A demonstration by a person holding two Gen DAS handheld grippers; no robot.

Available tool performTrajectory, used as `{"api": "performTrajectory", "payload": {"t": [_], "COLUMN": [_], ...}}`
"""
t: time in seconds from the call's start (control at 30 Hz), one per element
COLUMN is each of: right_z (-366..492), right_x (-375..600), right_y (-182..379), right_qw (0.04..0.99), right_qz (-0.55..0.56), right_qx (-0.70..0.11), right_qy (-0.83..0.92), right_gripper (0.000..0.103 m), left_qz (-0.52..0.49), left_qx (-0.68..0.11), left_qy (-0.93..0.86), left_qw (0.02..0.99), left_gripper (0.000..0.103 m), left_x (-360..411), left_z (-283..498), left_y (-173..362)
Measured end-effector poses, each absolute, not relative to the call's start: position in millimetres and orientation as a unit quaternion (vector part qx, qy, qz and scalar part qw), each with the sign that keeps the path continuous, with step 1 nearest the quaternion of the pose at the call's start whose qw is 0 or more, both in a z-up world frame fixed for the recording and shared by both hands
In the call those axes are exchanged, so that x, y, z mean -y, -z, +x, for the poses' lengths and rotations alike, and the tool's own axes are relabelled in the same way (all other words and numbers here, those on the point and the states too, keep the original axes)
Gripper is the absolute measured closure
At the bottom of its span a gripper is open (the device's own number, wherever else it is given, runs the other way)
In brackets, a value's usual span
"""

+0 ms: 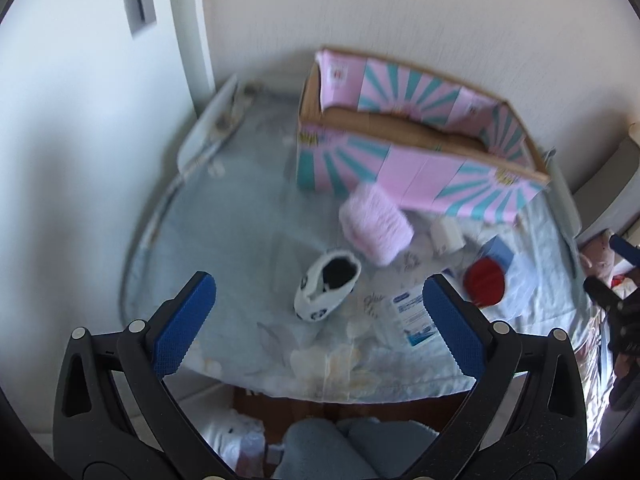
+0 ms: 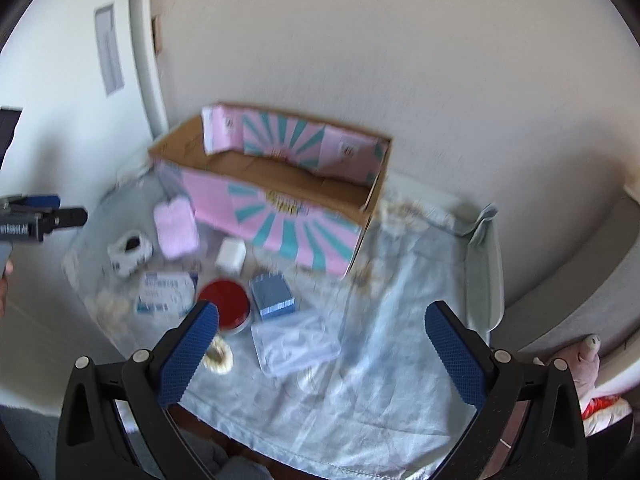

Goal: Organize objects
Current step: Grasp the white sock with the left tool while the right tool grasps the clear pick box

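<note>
A pink and teal cardboard box (image 1: 404, 136) (image 2: 276, 196) stands open at the back of a table under a pale blue cloth (image 1: 240, 208) (image 2: 392, 320). In front of it lie a pink fluffy item (image 1: 376, 222) (image 2: 176, 228), a white and black baby shoe (image 1: 326, 286) (image 2: 130, 250), a small white box (image 1: 448, 234) (image 2: 231, 255), a red round lid (image 1: 484, 280) (image 2: 226, 304), a blue box (image 2: 272, 294), a white and blue packet (image 1: 412, 314) (image 2: 166, 294), a clear plastic case (image 2: 296, 342) and a cream ring (image 2: 218, 354). My left gripper (image 1: 320, 324) is open and empty above the shoe. My right gripper (image 2: 320, 354) is open and empty above the plastic case.
White walls rise close behind the box and on the left. A pink soft toy (image 2: 580, 360) lies off the table's right side. The table's front edge runs just beyond both grippers. The other gripper shows at the right edge of the left wrist view (image 1: 616, 304).
</note>
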State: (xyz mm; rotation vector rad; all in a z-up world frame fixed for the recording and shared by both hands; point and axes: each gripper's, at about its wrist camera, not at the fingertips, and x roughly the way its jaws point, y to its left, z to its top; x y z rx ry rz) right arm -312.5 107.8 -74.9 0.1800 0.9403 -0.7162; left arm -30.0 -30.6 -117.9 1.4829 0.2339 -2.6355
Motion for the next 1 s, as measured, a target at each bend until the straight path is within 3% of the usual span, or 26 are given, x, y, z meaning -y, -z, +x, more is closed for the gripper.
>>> {"api": "performTrajectory", "payload": {"t": [0.3, 0.57, 0.67, 0.73, 0.8, 1.0], "right_z": [-292.3, -285.0, -286.4, -285.5, -284.7, -282.9], "right_x": [-90.7, -79.8, -76.2, -75.1, -76.1, -74.2], "right_y": [150.6, 178.1, 181.5, 184.7, 186.3, 188.0], "right_qw": [0.816, 0.816, 0.818, 0.817, 0.820, 0.822], "right_qz": [0.093, 0.072, 0.081, 0.084, 0.088, 0.087], "right_qx": [-0.497, -0.513, -0.511, -0.514, -0.514, -0.513], "right_qy": [0.279, 0.255, 0.252, 0.248, 0.237, 0.231], "right_gripper": [0.000, 0.000, 0.004, 0.012, 0.026, 0.026], "left_qz": [0.507, 0.519, 0.523, 0.527, 0.525, 0.522], "left_qx": [-0.073, -0.078, -0.081, -0.079, -0.077, -0.064], "left_qy": [0.855, 0.846, 0.843, 0.842, 0.845, 0.848], "left_qw": [0.081, 0.093, 0.091, 0.084, 0.074, 0.068], "left_gripper": [0.006, 0.014, 0.031, 0.047, 0.056, 0.061], "left_x": [25.7, 22.6, 23.1, 20.9, 18.7, 16.1], "left_z": [-54.0, -70.3, -73.6, -75.5, -74.7, -76.4], "left_y": [178.7, 205.3, 213.2, 218.2, 219.0, 220.0]}}
